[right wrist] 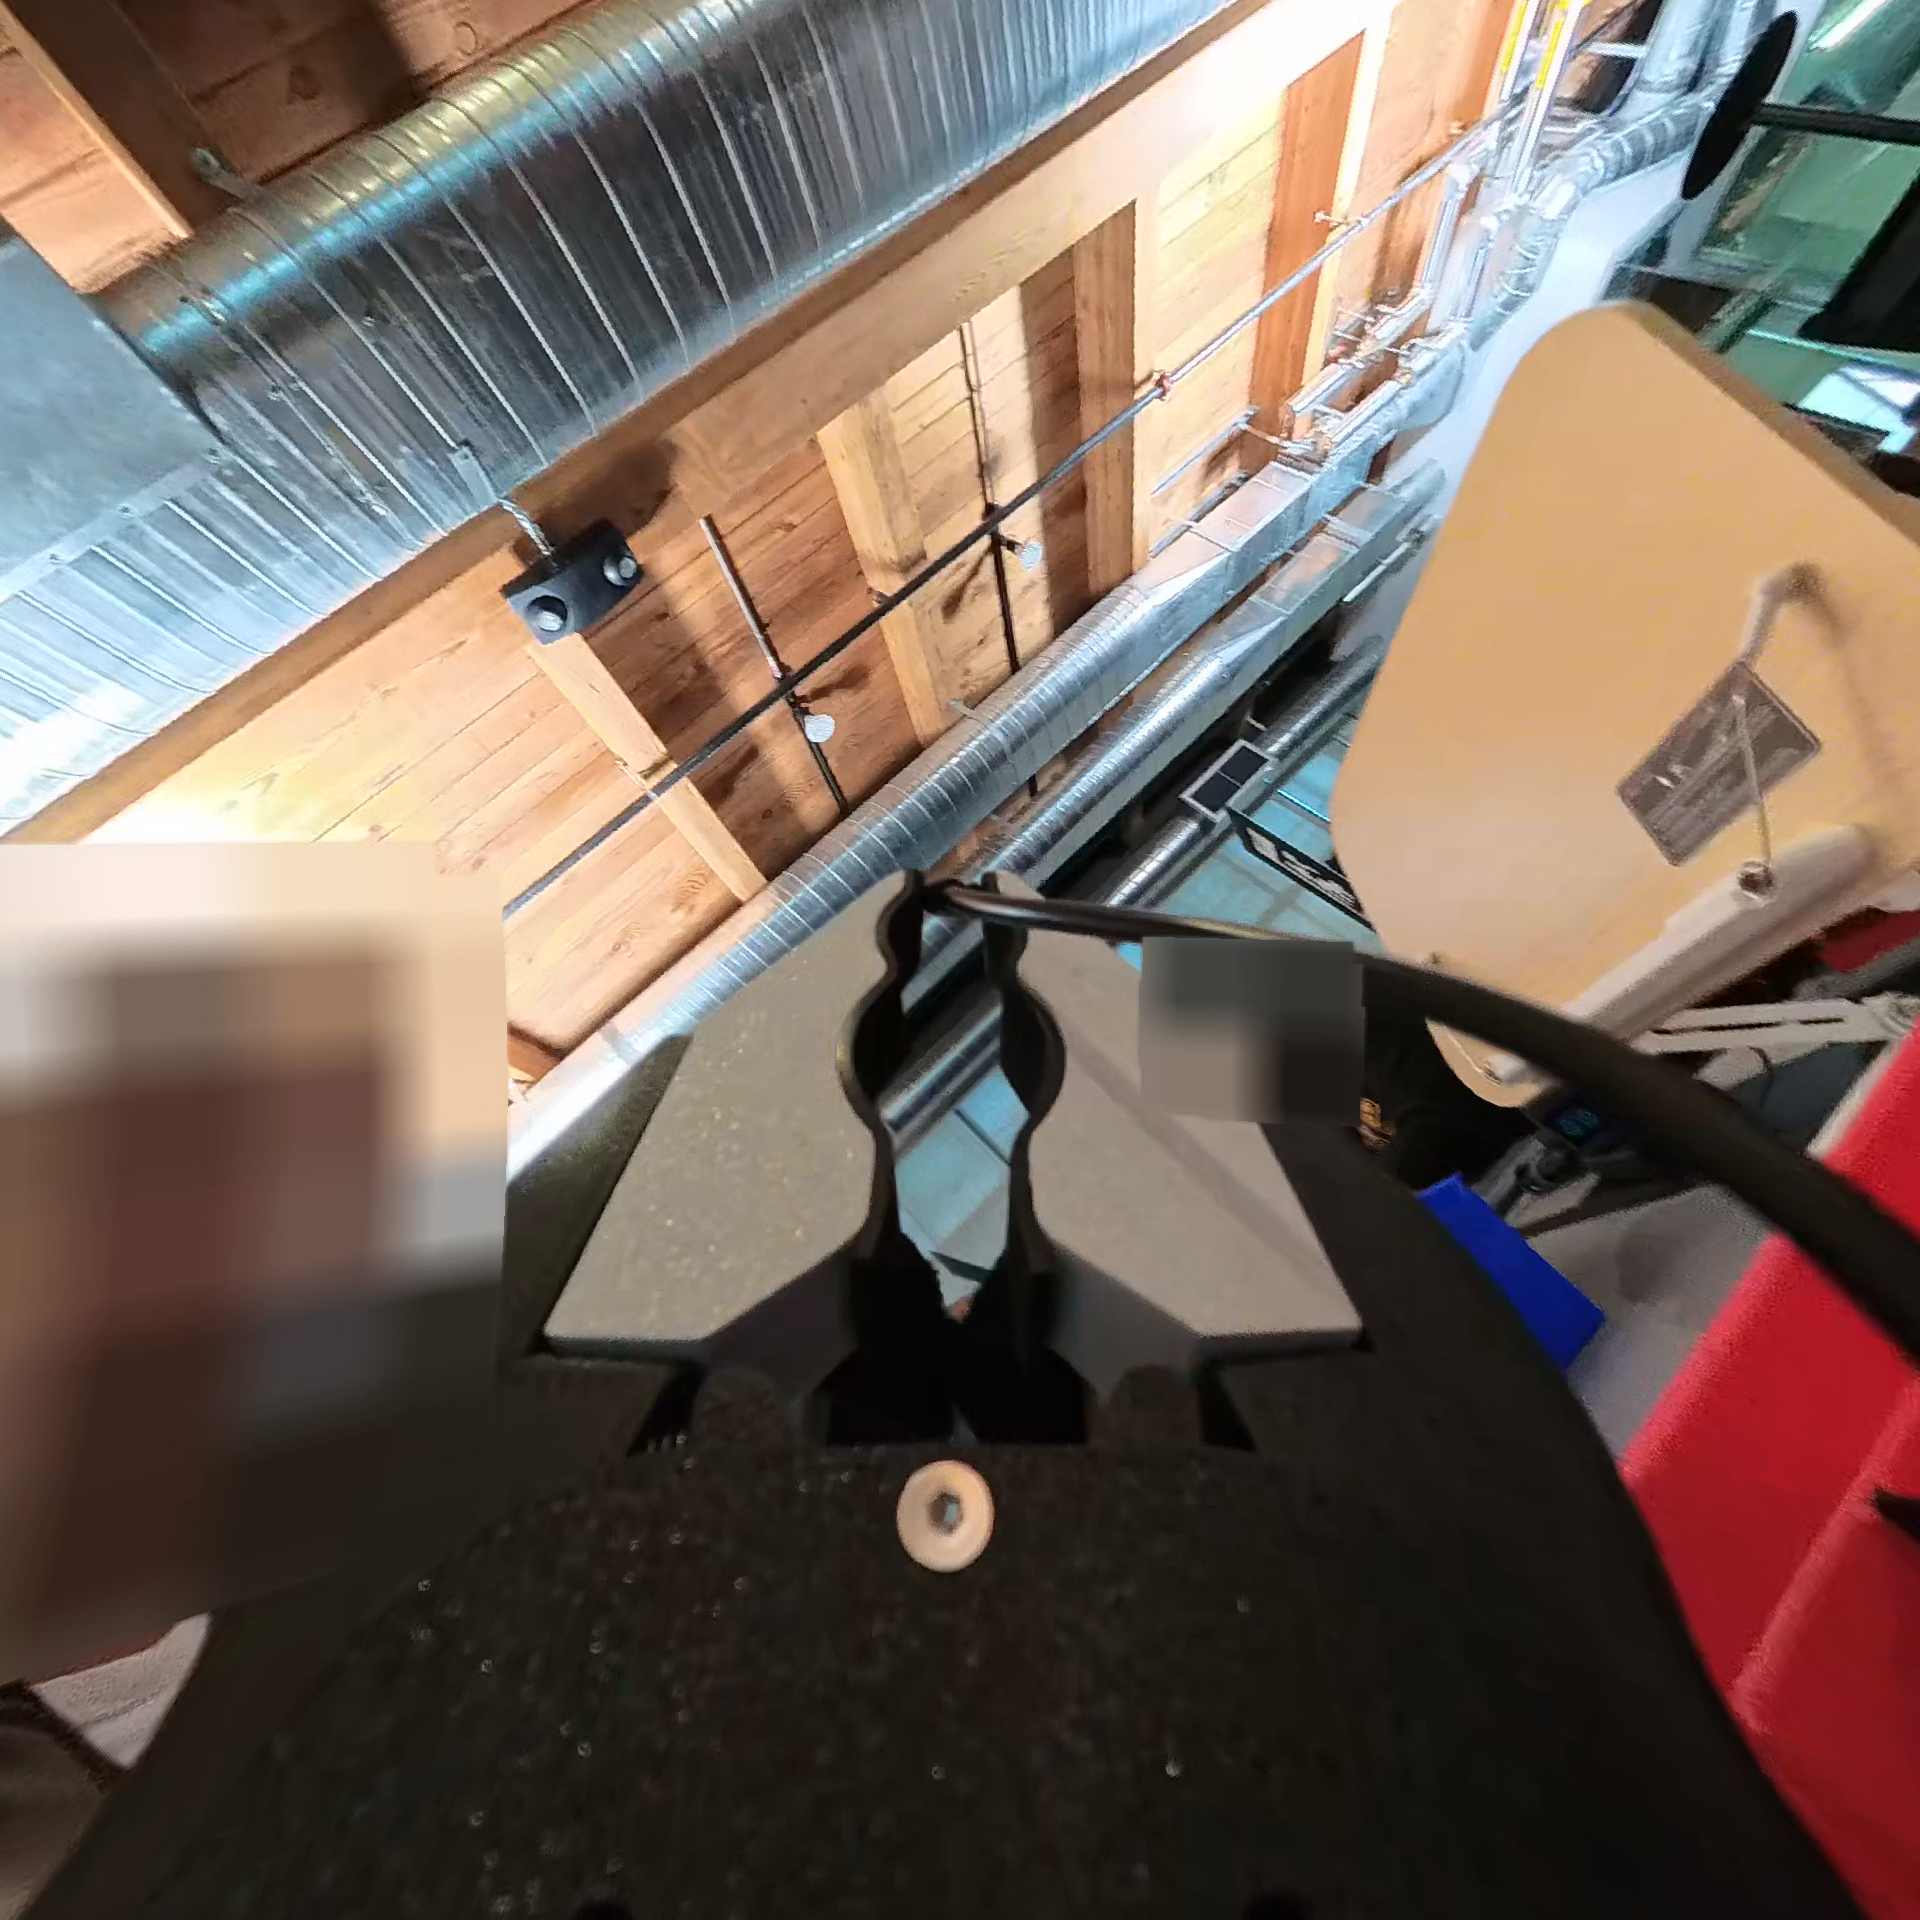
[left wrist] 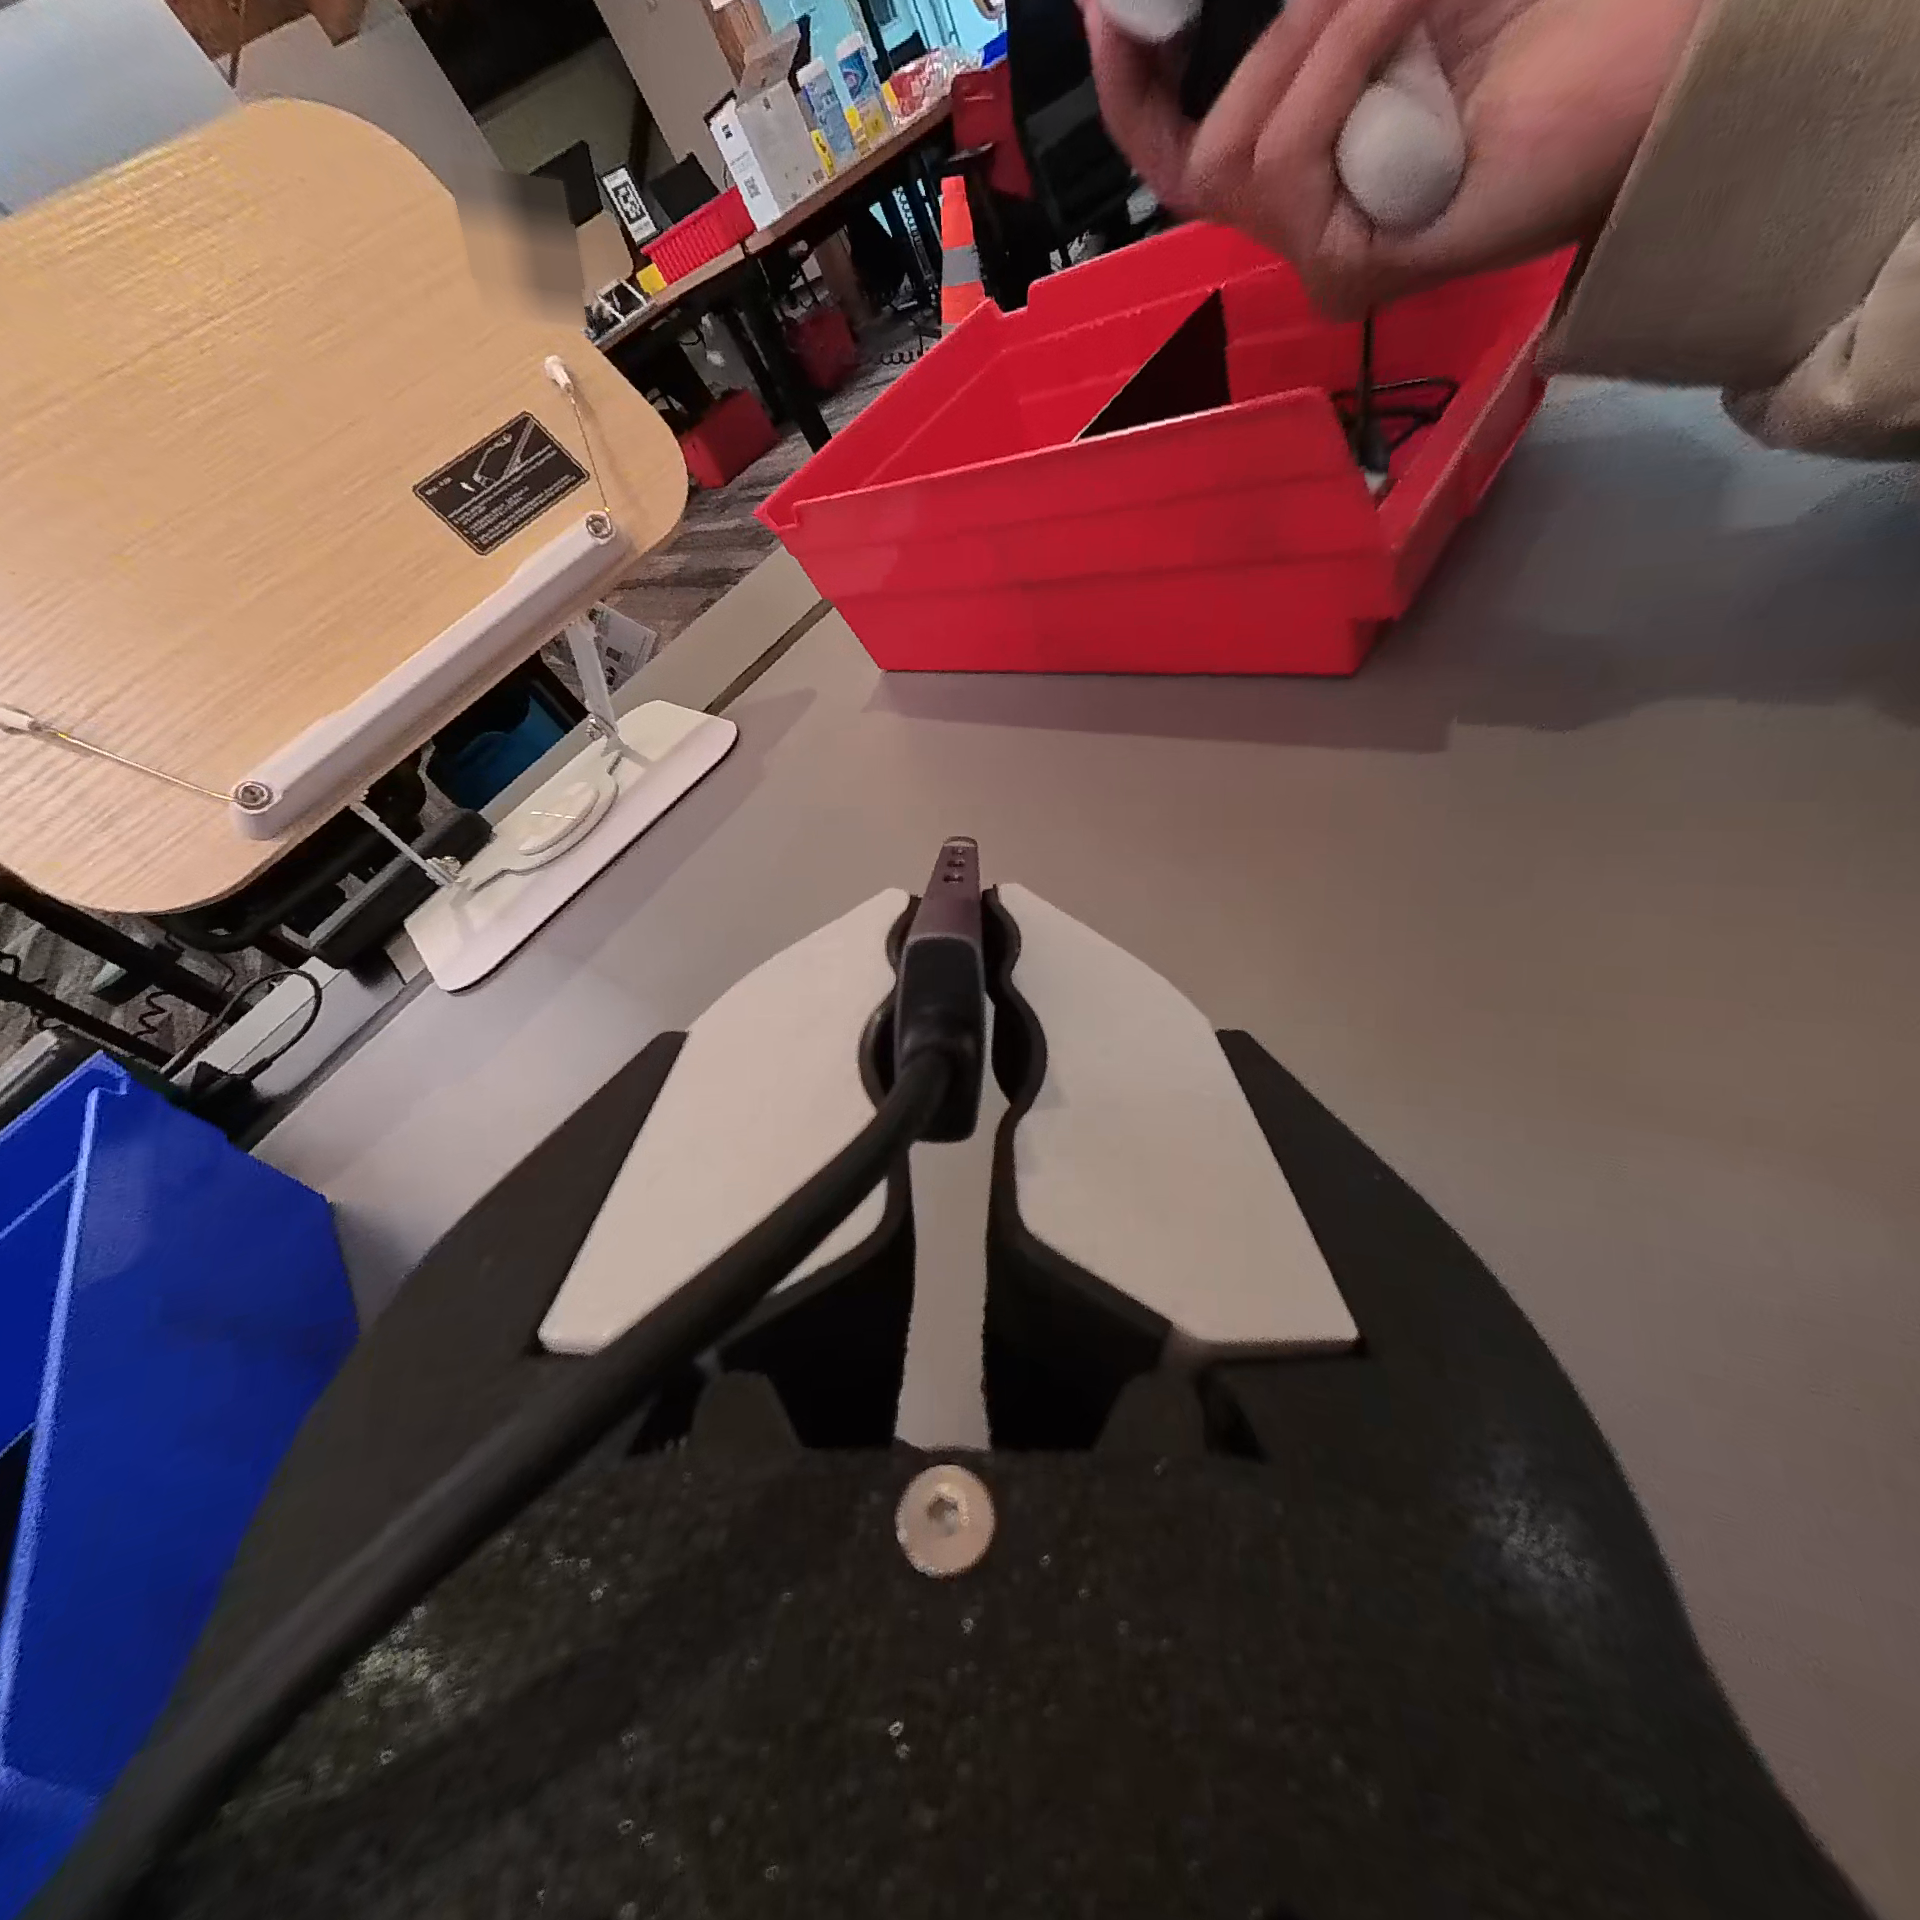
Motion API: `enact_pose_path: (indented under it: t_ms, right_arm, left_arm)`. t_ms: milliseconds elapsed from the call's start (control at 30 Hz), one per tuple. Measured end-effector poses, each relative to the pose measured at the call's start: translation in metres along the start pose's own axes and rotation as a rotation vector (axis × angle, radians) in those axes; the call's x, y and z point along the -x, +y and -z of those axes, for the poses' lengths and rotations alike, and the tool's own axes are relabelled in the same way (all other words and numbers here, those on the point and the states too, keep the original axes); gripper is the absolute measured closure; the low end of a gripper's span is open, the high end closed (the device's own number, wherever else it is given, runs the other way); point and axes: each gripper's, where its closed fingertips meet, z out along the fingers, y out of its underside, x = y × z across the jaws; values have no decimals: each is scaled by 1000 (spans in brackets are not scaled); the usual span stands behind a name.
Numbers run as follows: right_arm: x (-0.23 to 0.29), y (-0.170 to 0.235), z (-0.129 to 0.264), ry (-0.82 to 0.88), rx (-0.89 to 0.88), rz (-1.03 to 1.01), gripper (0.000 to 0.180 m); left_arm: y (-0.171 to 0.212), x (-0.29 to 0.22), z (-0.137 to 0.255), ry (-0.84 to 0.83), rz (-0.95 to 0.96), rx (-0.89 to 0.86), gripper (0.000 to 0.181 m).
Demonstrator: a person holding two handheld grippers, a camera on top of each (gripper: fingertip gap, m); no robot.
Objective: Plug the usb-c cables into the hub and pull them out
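In the left wrist view my left gripper [left wrist: 961,894] is shut on a slim dark hub [left wrist: 940,997], seen edge-on, its tip poking past the fingertips above the grey table [left wrist: 1455,987]. The hub's black cable [left wrist: 520,1455] trails back to the lower left. In the right wrist view my right gripper [right wrist: 956,894] points up at the ceiling and pinches a black usb-c cable [right wrist: 1558,1039] at its fingertips. That cable runs off to the lower right; its plug is hidden. A thin black cable [left wrist: 1369,384] hangs from a person's hand [left wrist: 1403,135] into the red bin [left wrist: 1091,561].
The red bin stands at the far right of the table and shows again in the right wrist view [right wrist: 1787,1455]. A blue bin [left wrist: 135,1403] is at the near left. A tilted wooden stand [left wrist: 260,468] on a white base stands at the left edge. Some 30 cm of space lies between my two pairs of fingers.
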Motion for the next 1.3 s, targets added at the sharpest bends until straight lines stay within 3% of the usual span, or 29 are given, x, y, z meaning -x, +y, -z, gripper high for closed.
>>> enact_pose_path:
  t_ms: [33, 167, 333, 433, 567, 633, 733, 833, 933, 1033, 1133, 1300]
  right_arm:
    - [-7, 5, 2, 26, 14, 13, 170]
    - [-58, 40, 17, 334, 231, 187, 170]
    - [-110, 77, 85, 805, 688, 364, 169]
    - [-120, 88, 122, 949, 866, 336, 169]
    - [-129, 72, 140, 1100, 928, 417, 167]
    - [-133, 67, 151, 1162, 978, 438, 149]
    - [-127, 78, 159, 1135, 1074, 352, 127]
    - [-114, 75, 160, 1117, 1119, 359, 128]
    - [-77, 80, 121, 900, 1103, 423, 132]
    - [-27, 126, 74, 538, 1166, 523, 131]
    - [-1, 199, 59, 236, 1303, 642, 130]
    - [-15, 280, 73, 93, 1456, 768, 139]
  left_arm:
    - [0, 0, 0, 0, -2, -1, 171]
    - [2, -2, 0, 12, -11, 7, 171]
    - [5, -3, 0, 19, -20, 18, 171]
    - [8, -4, -2, 30, -8, 27, 171]
    - [8, -5, -2, 29, -24, 33, 171]
    - [9, -6, -3, 32, -26, 35, 171]
    - [11, -7, -4, 39, -26, 42, 171]
    - [12, -6, -4, 37, -21, 41, 171]
    - [9, -3, -2, 42, 25, 12, 171]
    - [-1, -9, 2, 146, 114, -82, 171]
    - [-20, -20, 13, 294, 221, -215, 171]
    - [-35, -22, 26, 422, 361, -294, 171]
